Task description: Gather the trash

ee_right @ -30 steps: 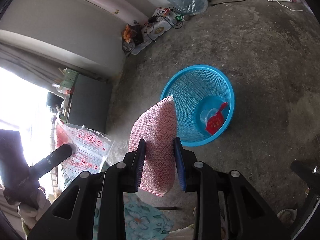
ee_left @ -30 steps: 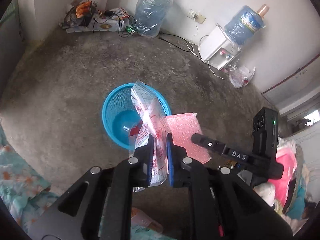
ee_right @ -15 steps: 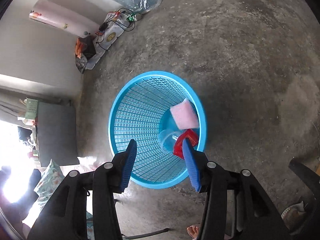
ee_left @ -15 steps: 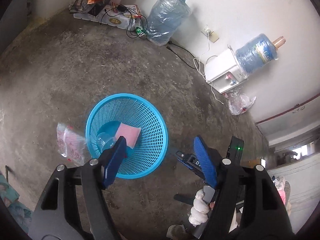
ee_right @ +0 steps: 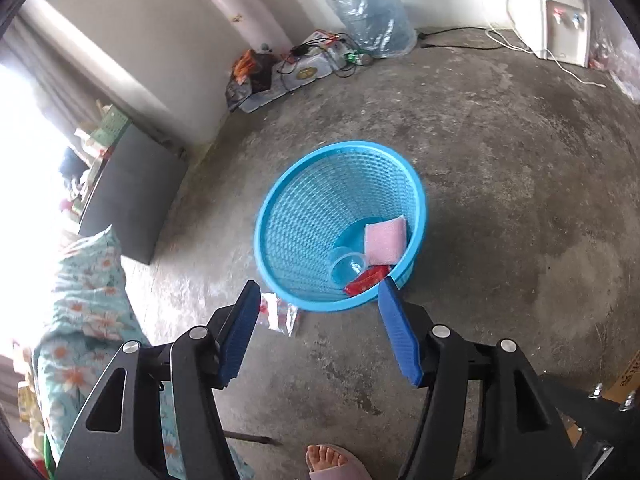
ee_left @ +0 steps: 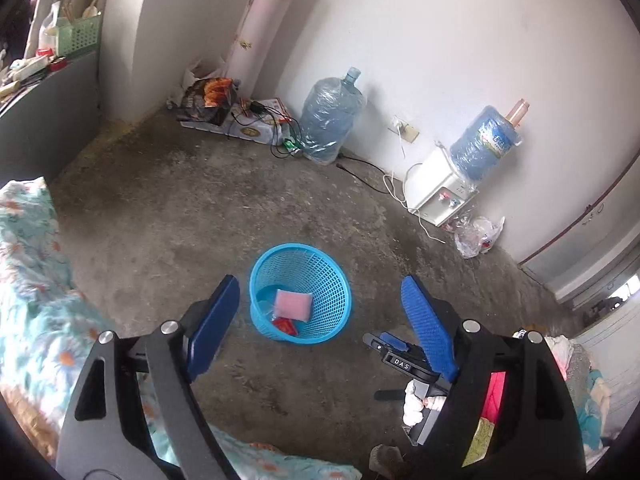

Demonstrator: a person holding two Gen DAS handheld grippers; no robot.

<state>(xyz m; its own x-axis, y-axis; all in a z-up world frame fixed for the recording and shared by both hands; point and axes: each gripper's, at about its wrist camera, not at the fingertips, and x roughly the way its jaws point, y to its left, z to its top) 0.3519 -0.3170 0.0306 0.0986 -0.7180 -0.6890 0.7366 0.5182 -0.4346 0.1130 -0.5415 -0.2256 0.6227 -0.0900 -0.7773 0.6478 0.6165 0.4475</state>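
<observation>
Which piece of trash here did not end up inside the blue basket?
The clear printed plastic bag. It lies on the floor beside the basket, while the pink sponge, clear cup and red packet are inside.

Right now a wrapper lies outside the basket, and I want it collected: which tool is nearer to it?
Right. The right tool hovers close over the wrapper beside the blue basket; the left tool is farther back and higher.

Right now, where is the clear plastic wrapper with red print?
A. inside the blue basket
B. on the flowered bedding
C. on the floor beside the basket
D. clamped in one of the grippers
C: the right wrist view shows the wrapper lying on the concrete just outside the blue basket, in no gripper.
</observation>
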